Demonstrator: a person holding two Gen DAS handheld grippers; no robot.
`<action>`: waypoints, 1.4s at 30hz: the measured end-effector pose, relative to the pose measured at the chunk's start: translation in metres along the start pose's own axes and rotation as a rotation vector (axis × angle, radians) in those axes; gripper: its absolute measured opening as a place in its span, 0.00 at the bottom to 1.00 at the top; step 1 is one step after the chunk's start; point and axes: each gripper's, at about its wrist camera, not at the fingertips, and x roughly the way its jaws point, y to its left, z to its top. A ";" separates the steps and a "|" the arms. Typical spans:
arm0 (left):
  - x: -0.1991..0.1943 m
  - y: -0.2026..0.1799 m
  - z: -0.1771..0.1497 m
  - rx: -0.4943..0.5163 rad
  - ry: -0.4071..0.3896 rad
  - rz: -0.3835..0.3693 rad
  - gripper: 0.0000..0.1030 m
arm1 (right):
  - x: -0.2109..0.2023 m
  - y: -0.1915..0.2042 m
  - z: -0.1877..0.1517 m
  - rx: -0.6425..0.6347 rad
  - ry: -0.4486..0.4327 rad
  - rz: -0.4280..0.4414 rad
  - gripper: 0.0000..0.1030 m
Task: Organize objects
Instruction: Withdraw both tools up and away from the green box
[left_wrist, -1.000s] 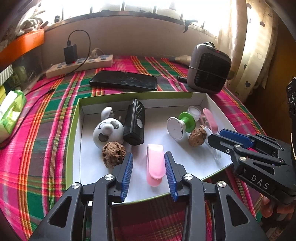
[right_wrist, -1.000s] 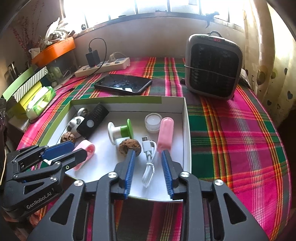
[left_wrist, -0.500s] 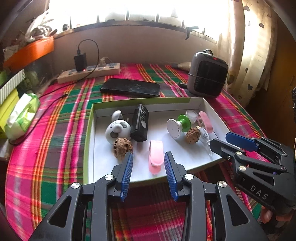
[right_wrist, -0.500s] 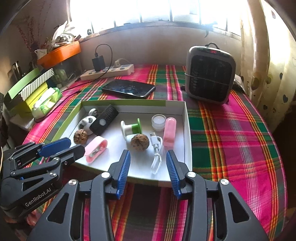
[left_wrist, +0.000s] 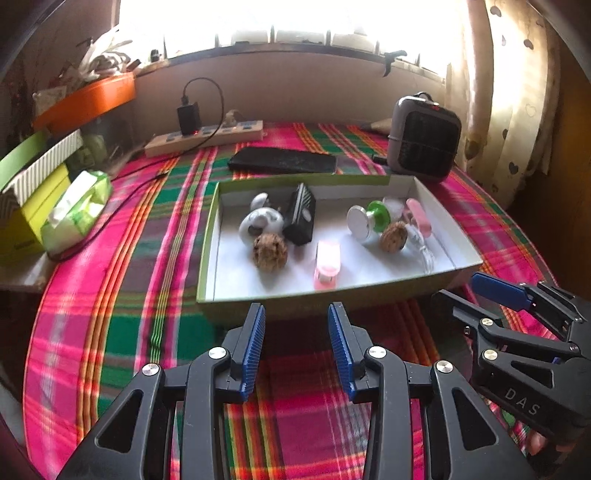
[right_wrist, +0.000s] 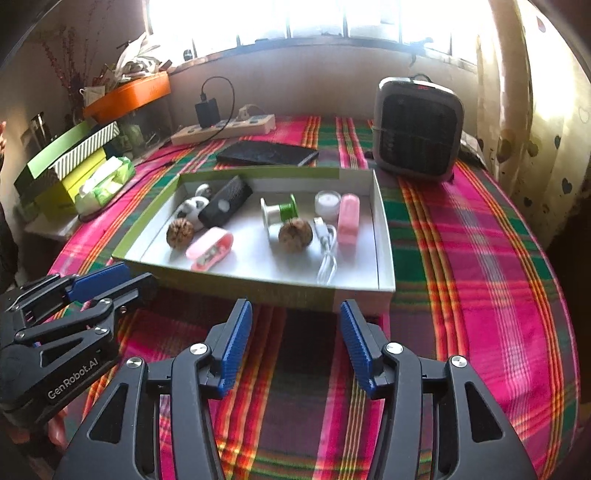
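Blue ribbed pads line both tools at the near edge. The left gripper (left_wrist: 296, 347) hangs at 6 o'clock over the plaid tablecloth (left_wrist: 122, 295), jaws moderately spread with nothing between them. The right gripper (right_wrist: 296, 343) is likewise empty, short of the box, and its jaws are opening.

Past them, the shallow green-edged box (right_wrist: 258, 290) sits at table centre holding the small objects. Nearest its front wall lies the pink clip case (right_wrist: 209, 248), probably light hard plastic, best pinched across its narrow sides. The two walnuts (right_wrist: 295, 235) look hard, round and liable to roll, so grip across the middle. At 1 o'clock the white cable (right_wrist: 327, 251) is limp; take its plug. Further back stand the green spool (right_wrist: 279, 212), black speaker (right_wrist: 225, 201) and pink tube (right_wrist: 348, 218), all rigid and light by the look.

Beyond the box lie a phone (right_wrist: 266, 153) and heater (right_wrist: 417, 129).
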 end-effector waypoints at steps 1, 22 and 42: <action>0.000 0.000 -0.004 0.006 0.000 0.011 0.33 | 0.001 0.000 -0.002 0.003 0.005 -0.001 0.50; 0.016 0.000 -0.026 -0.012 0.073 0.054 0.34 | 0.012 -0.001 -0.023 -0.009 0.061 -0.066 0.56; 0.016 -0.001 -0.025 -0.014 0.074 0.051 0.36 | 0.012 0.000 -0.023 -0.018 0.064 -0.073 0.60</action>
